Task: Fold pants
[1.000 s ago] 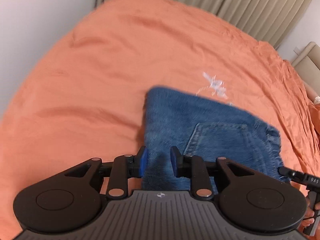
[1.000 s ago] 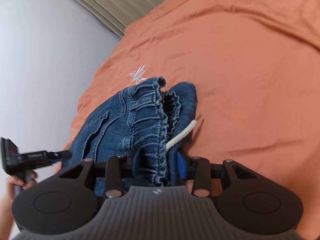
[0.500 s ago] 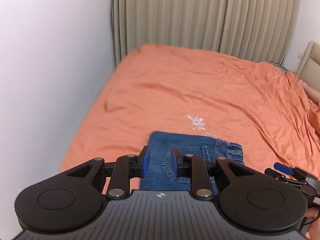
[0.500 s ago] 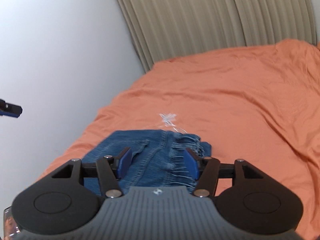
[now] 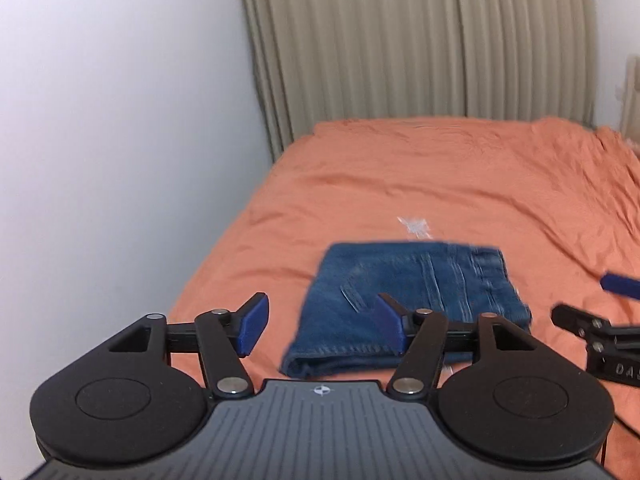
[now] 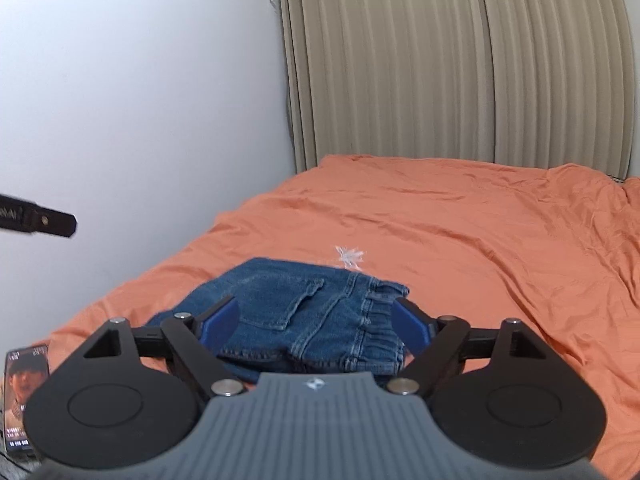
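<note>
Blue denim pants [image 5: 408, 300] lie folded into a compact rectangle on the orange bedsheet [image 5: 440, 176], back pocket up, elastic waistband to the right. My left gripper [image 5: 320, 322] hovers above and behind them, its jaws opening with nothing between them. In the right wrist view the same folded pants [image 6: 304, 312] lie below my right gripper [image 6: 316, 320], whose jaws are also opening wide, clear of the cloth. The right gripper's fingers [image 5: 580, 320] show at the right edge of the left wrist view.
A white wall [image 5: 120, 140] runs along the bed's left side, with beige curtains [image 5: 420, 40] behind. A small white embroidered mark [image 6: 350, 257] sits on the sheet just past the pants. A phone [image 6: 24, 396] lies at the lower left in the right wrist view.
Both grippers let go of the pants, spread their jaws and drew back and up. The pants now lie flat and farther off; the wall and curtains have come into view.
</note>
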